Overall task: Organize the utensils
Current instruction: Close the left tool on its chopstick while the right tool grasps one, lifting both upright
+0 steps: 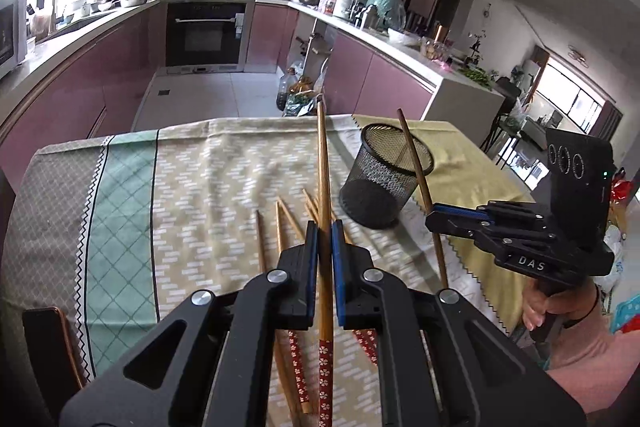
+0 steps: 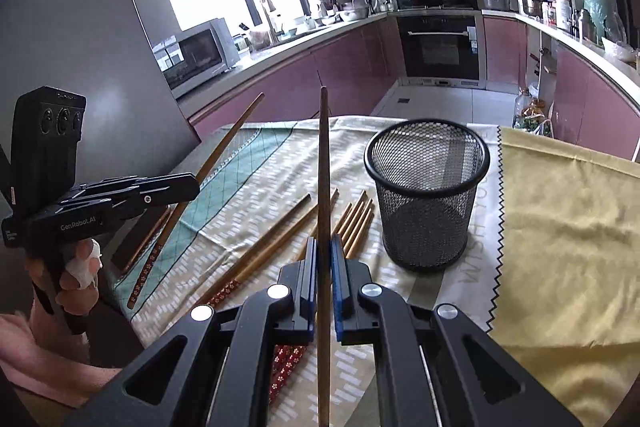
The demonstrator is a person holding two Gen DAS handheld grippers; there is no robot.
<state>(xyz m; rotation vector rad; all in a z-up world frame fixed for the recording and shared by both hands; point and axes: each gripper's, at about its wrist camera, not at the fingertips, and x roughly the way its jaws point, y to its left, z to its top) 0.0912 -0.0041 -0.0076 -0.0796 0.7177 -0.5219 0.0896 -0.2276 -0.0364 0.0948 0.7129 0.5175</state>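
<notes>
Both tools clamped: left tool [image 1: 325, 227] on a light chopstick [image 1: 323, 163], right tool [image 2: 325, 245] on a dark chopstick [image 2: 324, 167]. Each stick runs lengthwise away from its camera, tip raised off the surface [image 2: 560, 227]. Spare chopsticks [image 2: 356, 219] lie flat. Mid-transfer, I'd say; next: tip sticks vertical over the cup [image 2: 426, 195].

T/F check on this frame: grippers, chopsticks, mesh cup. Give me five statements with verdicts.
1. Left gripper is shut on a chopstick. True.
2. Right gripper is open and holds nothing. False: it is shut on a darker chopstick.
3. The mesh cup already holds chopsticks. False: it looks empty.
4. Loose chopsticks lie on the cloth. True.
5. The cup lies tipped on its side. False: it stands upright.
</notes>
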